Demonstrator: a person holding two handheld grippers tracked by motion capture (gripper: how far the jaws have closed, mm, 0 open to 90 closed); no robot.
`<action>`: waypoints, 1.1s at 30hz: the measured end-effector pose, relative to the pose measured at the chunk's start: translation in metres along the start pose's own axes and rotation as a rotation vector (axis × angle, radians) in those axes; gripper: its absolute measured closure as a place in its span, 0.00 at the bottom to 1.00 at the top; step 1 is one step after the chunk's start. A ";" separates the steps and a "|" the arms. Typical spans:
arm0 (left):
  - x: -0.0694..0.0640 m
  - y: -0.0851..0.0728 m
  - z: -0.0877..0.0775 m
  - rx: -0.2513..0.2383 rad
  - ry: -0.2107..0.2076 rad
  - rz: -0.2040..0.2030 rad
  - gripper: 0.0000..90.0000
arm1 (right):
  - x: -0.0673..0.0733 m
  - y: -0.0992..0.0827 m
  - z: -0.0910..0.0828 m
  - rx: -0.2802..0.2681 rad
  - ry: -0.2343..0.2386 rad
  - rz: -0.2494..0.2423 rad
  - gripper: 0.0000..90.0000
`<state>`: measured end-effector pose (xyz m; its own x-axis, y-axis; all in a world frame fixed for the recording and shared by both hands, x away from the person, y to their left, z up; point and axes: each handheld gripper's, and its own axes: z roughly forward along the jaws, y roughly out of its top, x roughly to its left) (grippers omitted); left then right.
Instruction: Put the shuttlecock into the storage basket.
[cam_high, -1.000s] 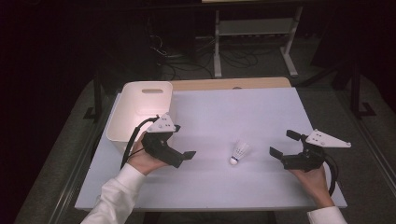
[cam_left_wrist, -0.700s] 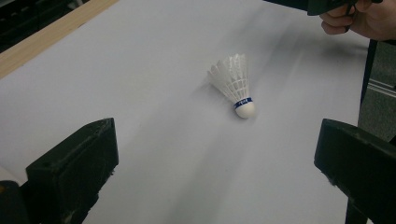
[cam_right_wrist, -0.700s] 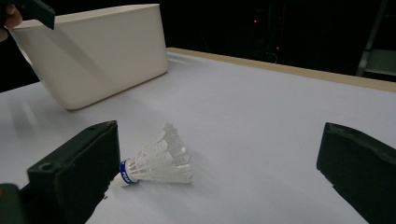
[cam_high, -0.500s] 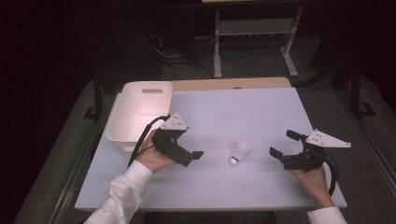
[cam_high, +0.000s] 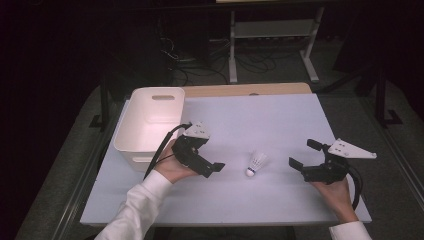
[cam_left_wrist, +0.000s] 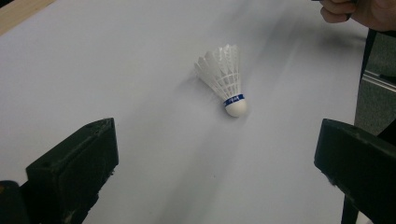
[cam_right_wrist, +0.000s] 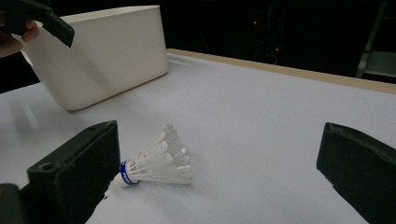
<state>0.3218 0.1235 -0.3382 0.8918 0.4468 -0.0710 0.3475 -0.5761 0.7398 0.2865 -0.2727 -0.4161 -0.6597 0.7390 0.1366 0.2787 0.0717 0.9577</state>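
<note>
A white feather shuttlecock (cam_high: 256, 164) with a blue band lies on its side near the middle of the white tabletop (cam_high: 260, 115). My left gripper (cam_high: 214, 167) hovers open just left of it, jaws pointing toward it. In the left gripper view the shuttlecock (cam_left_wrist: 225, 83) lies ahead of the gap of the left gripper (cam_left_wrist: 218, 140), cork end nearer. My right gripper (cam_high: 303, 154) stands open to the right of it. In the right gripper view the shuttlecock (cam_right_wrist: 156, 161) lies close by the left jaw of the right gripper (cam_right_wrist: 219, 144), not touched.
A white plastic bin (cam_high: 150, 120) stands at the table's left side, behind the left hand; it looks empty. In the right gripper view the bin (cam_right_wrist: 98, 51) sits far left. A wooden strip (cam_high: 250, 89) edges the far side. The floor beyond is dark, with a metal rack (cam_high: 272, 30).
My left gripper has moved right, away from the bin's front and toward the shuttlecock. The right gripper and the shuttlecock have stayed put.
</note>
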 end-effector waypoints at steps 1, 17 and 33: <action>0.000 0.001 0.001 0.005 0.001 0.002 0.00 | 0.001 0.000 0.000 0.000 0.001 0.003 0.00; -0.004 0.006 0.024 0.036 -0.016 -0.028 0.00 | 0.001 0.000 -0.001 -0.004 0.002 0.008 0.00; -0.012 0.006 0.049 0.084 -0.031 -0.043 0.00 | 0.000 0.000 -0.002 -0.011 0.003 0.001 0.00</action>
<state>0.3275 0.0808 -0.3653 0.8837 0.4515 -0.1234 0.4076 -0.6128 0.6770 0.2853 -0.2739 -0.4153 -0.6619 0.7368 0.1380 0.2712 0.0638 0.9604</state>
